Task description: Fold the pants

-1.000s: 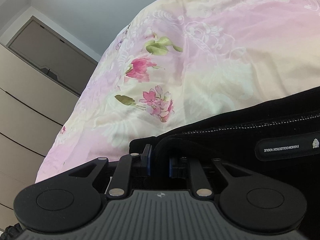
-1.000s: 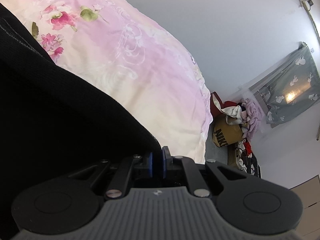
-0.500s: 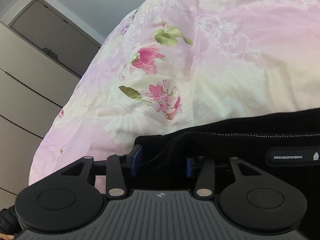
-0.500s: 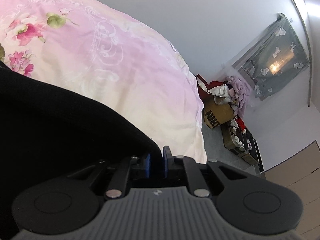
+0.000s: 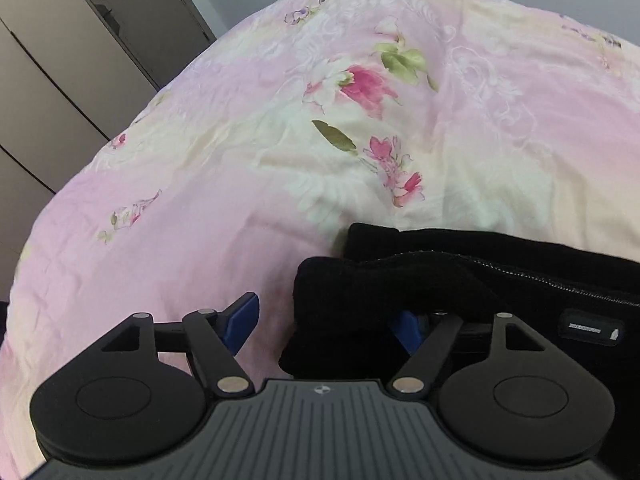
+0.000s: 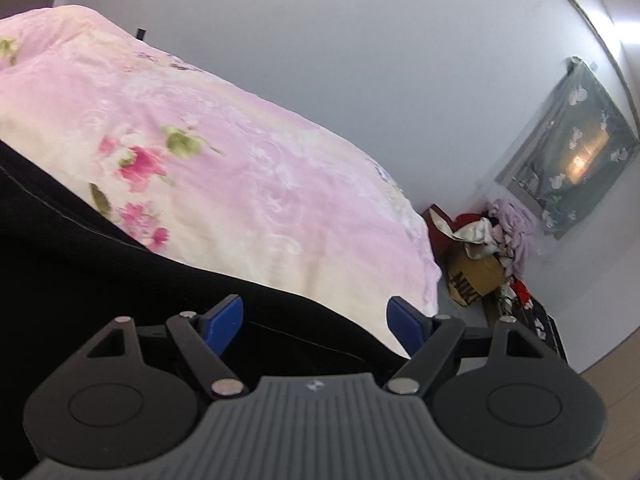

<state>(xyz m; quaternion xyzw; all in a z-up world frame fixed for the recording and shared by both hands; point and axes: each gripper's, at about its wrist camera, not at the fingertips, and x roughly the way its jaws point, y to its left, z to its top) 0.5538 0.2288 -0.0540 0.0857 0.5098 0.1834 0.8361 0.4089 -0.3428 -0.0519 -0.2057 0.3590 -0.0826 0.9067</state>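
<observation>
Black pants lie on a pink floral bedspread, waistband edge with a white-stitched seam and a small label at the right. My left gripper is open; the folded waistband corner lies loose between its blue pads, partly covering the right one. In the right wrist view the pants fill the lower left. My right gripper is open over the pants' right edge, holding nothing.
A beige wardrobe stands left of the bed. In the right wrist view the bedspread ends at its right edge; beyond it on the floor are a cardboard box with piled clothes and a curtained window.
Both grippers opened and let go of the pants. The left opened first, the right in the last half second. Both have drawn back and tilted, and the waistband corner has dropped onto the bed.
</observation>
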